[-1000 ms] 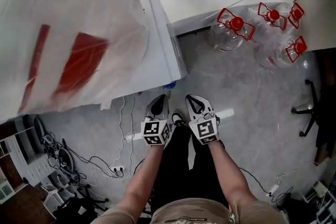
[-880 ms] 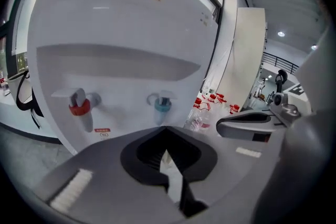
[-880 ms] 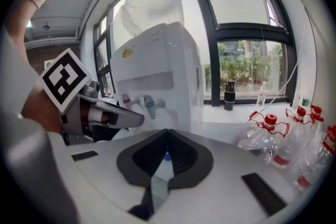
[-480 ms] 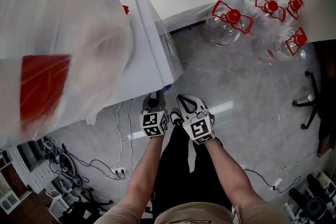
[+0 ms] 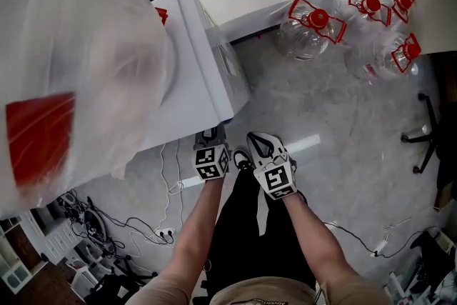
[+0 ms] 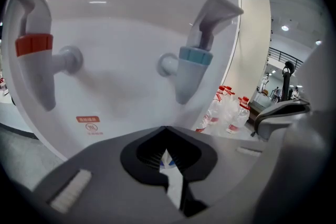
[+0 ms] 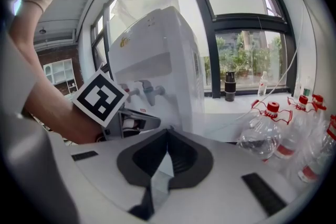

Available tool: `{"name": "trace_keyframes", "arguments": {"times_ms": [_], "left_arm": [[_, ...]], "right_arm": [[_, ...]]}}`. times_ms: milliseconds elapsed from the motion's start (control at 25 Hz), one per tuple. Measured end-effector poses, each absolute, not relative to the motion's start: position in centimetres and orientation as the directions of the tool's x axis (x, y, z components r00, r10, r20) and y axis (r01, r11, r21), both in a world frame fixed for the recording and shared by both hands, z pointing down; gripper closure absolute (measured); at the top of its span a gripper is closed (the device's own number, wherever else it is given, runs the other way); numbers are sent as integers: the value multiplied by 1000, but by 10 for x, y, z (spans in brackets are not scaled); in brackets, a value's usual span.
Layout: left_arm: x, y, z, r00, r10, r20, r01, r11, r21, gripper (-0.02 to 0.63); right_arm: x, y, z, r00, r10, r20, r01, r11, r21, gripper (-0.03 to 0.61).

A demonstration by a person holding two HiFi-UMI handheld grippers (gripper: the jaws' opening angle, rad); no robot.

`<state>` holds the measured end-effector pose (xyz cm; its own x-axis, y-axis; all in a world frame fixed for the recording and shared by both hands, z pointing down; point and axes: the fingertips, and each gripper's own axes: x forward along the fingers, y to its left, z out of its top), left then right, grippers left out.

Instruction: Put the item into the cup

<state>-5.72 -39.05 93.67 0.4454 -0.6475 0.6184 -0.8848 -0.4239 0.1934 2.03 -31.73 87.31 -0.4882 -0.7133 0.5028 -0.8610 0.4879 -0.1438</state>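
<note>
The left gripper (image 5: 212,133) and right gripper (image 5: 257,140) are hanging at 6 o'clock, each with jaws pressing together on nothing. The left one is facing the water dispenser (image 5: 207,61). Red-capped clear jugs (image 5: 307,32) are sitting at 1 o'clock, contents unclear. I cannot tell where the cup and item are.
</note>
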Motion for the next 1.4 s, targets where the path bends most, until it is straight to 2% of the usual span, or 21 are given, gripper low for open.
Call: {"name": "trace_keyframes", "arguments": {"times_ms": [600, 920, 1160, 1400], "left_arm": [[-62, -379, 929, 439, -653, 617, -890, -413, 196, 600], [-64, -340, 902, 463, -612, 641, -876, -424, 228, 600], [-61, -310, 833, 502, -601, 622, -846, -492, 206, 600], [-52, -308, 720, 588, -633, 504, -783, -601, 159, 600]], "right_arm": [[21, -307, 870, -499, -702, 508, -852, 504, -140, 566], [35, -305, 830, -482, -723, 495, -860, 498, -109, 566], [44, -302, 767, -502, -730, 464, -851, 512, -115, 566], [40, -298, 689, -543, -725, 424, -825, 556, -106, 568]]}}
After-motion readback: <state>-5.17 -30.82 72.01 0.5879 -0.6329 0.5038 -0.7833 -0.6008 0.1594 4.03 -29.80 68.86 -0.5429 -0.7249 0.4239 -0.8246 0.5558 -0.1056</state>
